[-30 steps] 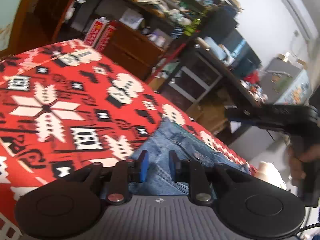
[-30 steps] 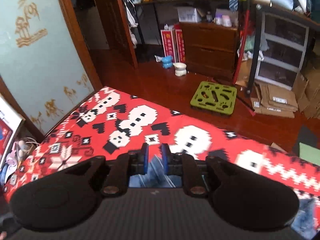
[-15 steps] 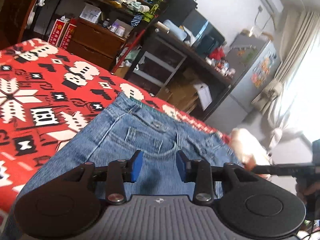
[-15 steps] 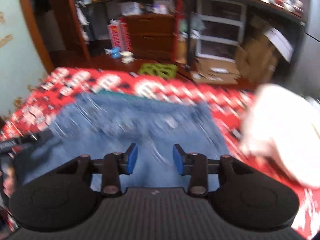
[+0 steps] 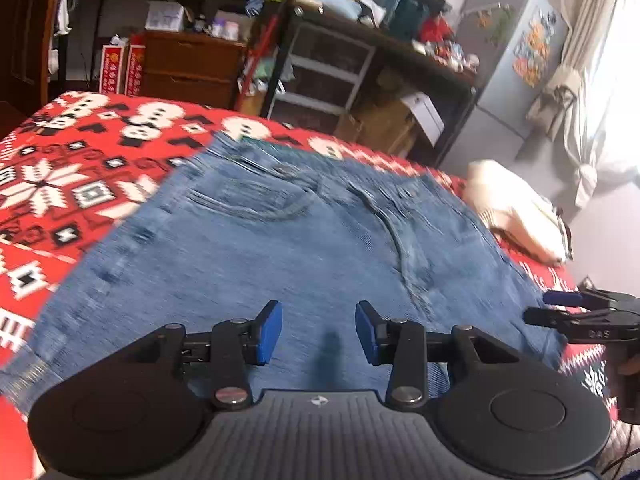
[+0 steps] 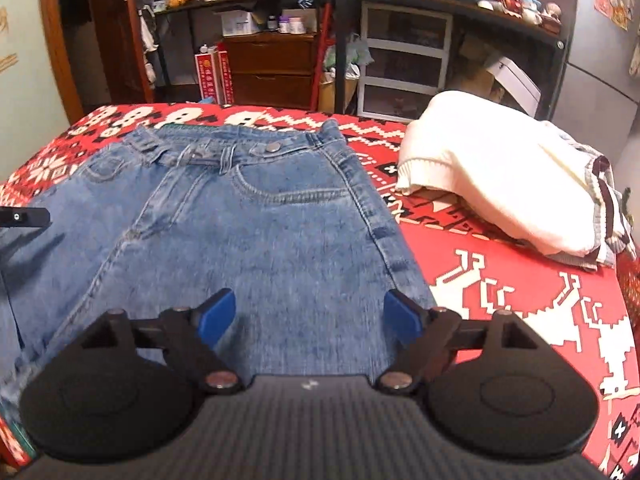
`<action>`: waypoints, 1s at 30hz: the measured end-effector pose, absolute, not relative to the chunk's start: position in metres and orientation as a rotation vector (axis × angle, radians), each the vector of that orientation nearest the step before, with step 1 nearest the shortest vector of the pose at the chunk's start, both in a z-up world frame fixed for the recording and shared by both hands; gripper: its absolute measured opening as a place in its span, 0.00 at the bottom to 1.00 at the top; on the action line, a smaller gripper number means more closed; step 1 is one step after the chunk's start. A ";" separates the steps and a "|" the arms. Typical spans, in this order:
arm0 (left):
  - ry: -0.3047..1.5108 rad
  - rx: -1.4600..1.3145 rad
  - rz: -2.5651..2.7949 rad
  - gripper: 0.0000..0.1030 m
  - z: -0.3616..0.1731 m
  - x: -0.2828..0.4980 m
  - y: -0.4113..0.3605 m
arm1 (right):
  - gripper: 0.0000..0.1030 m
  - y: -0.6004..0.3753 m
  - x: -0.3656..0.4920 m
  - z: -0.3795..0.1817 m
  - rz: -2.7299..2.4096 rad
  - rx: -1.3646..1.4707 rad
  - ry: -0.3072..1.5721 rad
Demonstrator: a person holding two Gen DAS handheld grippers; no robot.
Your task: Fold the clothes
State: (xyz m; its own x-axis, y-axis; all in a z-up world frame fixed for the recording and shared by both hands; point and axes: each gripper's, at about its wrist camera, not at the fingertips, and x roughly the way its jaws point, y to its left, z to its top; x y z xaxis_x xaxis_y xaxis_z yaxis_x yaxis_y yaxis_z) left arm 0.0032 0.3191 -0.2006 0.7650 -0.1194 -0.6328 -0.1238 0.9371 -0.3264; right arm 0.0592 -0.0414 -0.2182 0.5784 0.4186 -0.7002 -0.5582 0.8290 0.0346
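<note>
Both grippers have just let go, the right gripper (image 6: 308,318) opening wide and the left gripper (image 5: 319,332) opening narrower, both empty above the blue jeans (image 6: 240,232), now spread flat with the waistband toward the red blanket's (image 6: 520,292) far edge, ready for folding, a white sweater (image 6: 500,184) beyond.

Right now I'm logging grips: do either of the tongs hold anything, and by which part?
Nothing is held. Both the left tongs and the right tongs are opening, empty, above the jeans.
</note>
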 end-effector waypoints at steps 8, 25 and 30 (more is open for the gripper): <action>0.731 -0.276 -0.117 0.48 -0.176 0.041 0.249 | 0.93 -0.035 0.049 -0.239 0.573 -0.233 0.721; 0.797 -0.209 -0.172 0.57 -0.167 0.082 0.188 | 0.99 -0.054 0.031 -0.242 0.639 -0.198 0.651; 0.820 -0.191 -0.158 0.59 -0.166 0.079 0.189 | 0.99 -0.032 0.053 -0.244 0.637 -0.193 0.675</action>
